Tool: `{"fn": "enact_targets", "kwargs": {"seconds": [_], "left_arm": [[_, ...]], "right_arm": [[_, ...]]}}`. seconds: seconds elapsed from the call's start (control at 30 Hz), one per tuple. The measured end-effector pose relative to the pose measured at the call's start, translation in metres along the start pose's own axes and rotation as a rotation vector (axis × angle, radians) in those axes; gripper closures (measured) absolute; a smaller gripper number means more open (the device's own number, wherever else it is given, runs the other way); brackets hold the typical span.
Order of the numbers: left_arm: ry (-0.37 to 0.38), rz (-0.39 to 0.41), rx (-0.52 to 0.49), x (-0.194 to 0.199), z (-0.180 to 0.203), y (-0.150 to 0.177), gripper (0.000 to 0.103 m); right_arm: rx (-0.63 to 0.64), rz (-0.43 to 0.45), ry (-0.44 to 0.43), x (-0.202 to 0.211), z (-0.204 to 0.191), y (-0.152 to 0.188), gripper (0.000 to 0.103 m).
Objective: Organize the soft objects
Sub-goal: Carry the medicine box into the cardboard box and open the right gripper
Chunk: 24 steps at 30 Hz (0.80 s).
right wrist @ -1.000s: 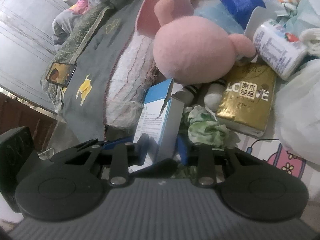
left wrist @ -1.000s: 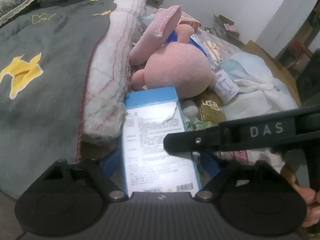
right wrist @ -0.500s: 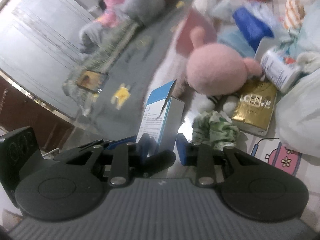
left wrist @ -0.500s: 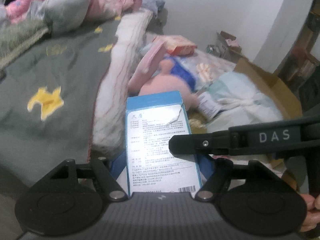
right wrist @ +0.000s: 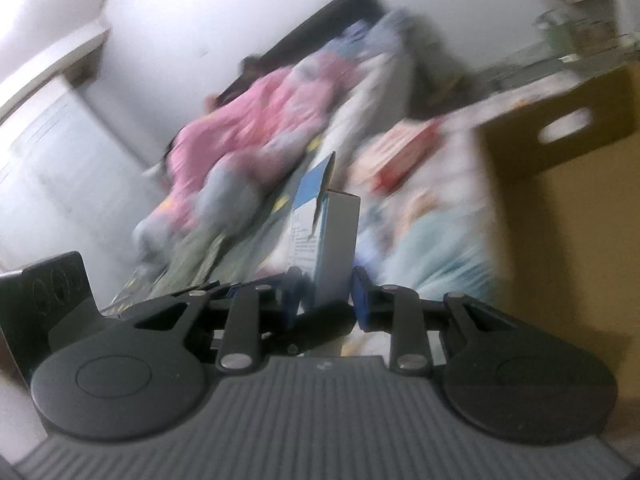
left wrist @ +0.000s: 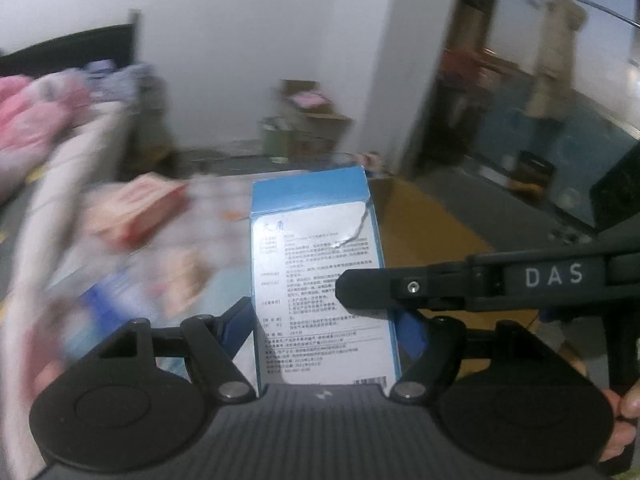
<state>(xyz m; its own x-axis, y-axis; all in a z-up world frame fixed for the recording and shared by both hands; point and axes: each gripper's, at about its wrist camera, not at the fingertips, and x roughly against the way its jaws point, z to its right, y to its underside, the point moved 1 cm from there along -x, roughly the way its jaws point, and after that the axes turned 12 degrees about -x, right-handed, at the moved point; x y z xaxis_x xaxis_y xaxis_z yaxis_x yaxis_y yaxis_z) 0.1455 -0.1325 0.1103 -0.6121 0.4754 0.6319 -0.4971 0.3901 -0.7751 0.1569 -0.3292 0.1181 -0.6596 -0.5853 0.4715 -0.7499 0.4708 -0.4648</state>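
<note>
The tall blue-and-white cardboard box (left wrist: 320, 300) with dense printed text and a torn white label on its broad face stands upright between both pairs of fingers, held off the cluttered surface. The left gripper (left wrist: 324, 328) has its blue pads on the two narrow edges of the box, spanning the broad printed face, and is clamped on it. The right gripper (right wrist: 326, 300) reaches in from the side: in the left wrist view its black finger marked DAS crosses the lower part of the printed face, and in the right wrist view its blue pads sit either side of the box's thin grey side, jaws closing with the box between them and the pads pressing on it. The top flap of the box stands open, seen edge-on in the right wrist view.

Part of a person's hand (left wrist: 626, 420) shows right of the box at the frame's edge.

Everything round the box is badly blurred. Left of the box lies a red-and-white flat package (left wrist: 136, 208) on a pale patterned cover, and further left a heap of pink fabric (right wrist: 248, 120) sits on a bed. Right of the box stands a brown cardboard carton (right wrist: 560, 152) with an oval handle cut-out. Behind the box, against the white wall (left wrist: 260, 40), sit small open cartons (left wrist: 308, 124) of blurred items
</note>
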Motion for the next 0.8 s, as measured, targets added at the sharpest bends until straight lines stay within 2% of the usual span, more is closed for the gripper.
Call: {"fn": "enact_targets", "kwargs": {"seconds": [0.07,0.17,0.3,0.37,0.47,0.63,0.7,0.8], "left_arm": [[0.041,-0.015,-0.023,-0.034,0.008,-0.026,0.029],[0.077,-0.063,-0.040,-0.089,0.015,-0.056,0.029],[0.067,-0.136,-0.072,-0.150,0.016,-0.073,0.029],[0.056,-0.172,-0.072,-0.169,0.009,-0.074,0.027],[0.025,-0.197,-0.049,-0.185,-0.005,-0.071,0.027],[0.018,-0.191,0.014,-0.183,-0.034,-0.066,0.027],[0.010,-0.178,0.034,-0.174,-0.043,-0.065,0.027],[-0.005,-0.149,0.047,-0.157,-0.055,-0.063,0.026]], "right_arm": [[-0.052,0.007,0.035,0.003,0.030,-0.037,0.077],[-0.149,-0.035,0.056,-0.011,0.081,-0.077,0.077],[-0.266,-0.120,0.048,-0.044,0.140,-0.121,0.078],[-0.300,-0.160,0.053,-0.069,0.167,-0.137,0.079],[-0.311,-0.221,0.118,-0.113,0.198,-0.146,0.080],[-0.311,-0.338,0.314,-0.180,0.246,-0.141,0.081],[-0.309,-0.369,0.343,-0.194,0.253,-0.136,0.081],[-0.291,-0.364,0.351,-0.203,0.252,-0.137,0.082]]}}
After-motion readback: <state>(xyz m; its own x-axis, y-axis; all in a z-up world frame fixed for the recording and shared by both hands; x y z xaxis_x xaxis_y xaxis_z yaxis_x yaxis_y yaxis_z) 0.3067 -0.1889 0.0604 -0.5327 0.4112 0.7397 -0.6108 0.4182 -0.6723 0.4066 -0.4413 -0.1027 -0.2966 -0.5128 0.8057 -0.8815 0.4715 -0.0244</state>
